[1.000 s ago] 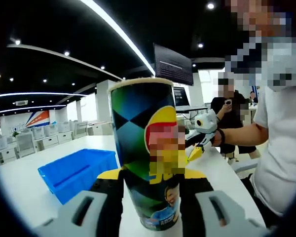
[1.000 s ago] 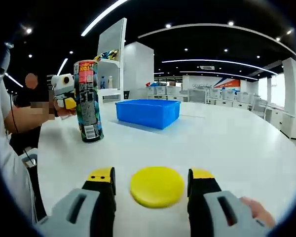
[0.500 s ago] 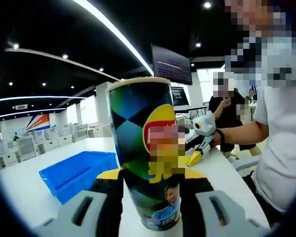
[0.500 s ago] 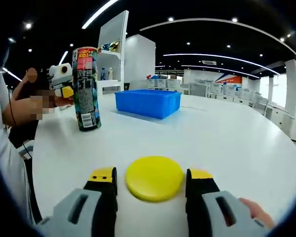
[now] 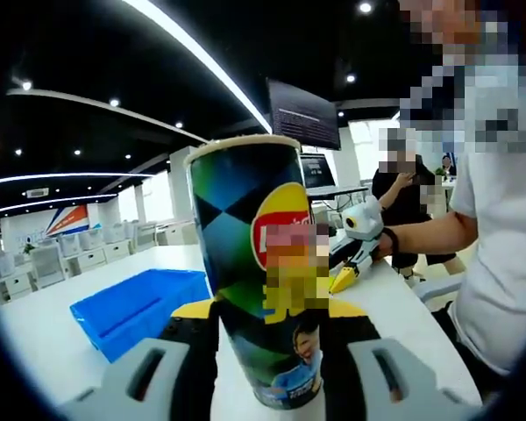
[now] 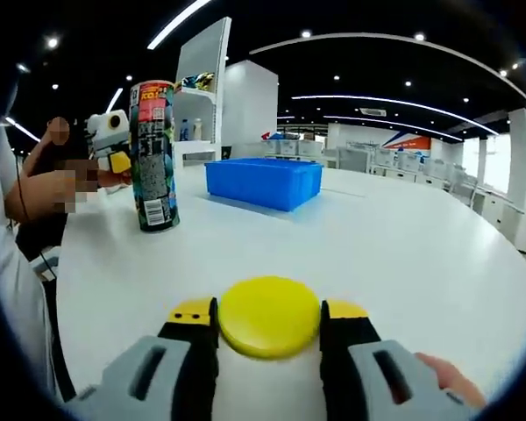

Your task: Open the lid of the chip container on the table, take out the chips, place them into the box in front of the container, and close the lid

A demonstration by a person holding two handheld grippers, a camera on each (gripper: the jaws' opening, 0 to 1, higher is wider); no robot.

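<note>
The tall chip can (image 5: 250,263) stands upright on the white table, and my left gripper (image 5: 270,326) is shut on its lower part, one jaw pressed to each side. Its top rim is pale, with no yellow lid on it. The yellow lid (image 6: 269,316) lies flat on the table, and my right gripper (image 6: 269,319) is shut on it, both jaws touching its edge. The same can (image 6: 154,156) shows at the left of the right gripper view with the left gripper (image 6: 112,145) behind it. The blue box (image 6: 263,181) sits past the can; the blue box (image 5: 136,307) also lies to the can's left.
The white table (image 6: 403,254) stretches wide to the right of the box. A person in a white shirt (image 5: 500,254) holds the right gripper (image 5: 361,230) near the table's edge. Another person (image 5: 403,197) stands farther back by desks and a monitor (image 5: 307,116).
My right gripper's jaws have closed in on the yellow lid, which now touches both. The left gripper keeps its hold on the can, hardly moving.
</note>
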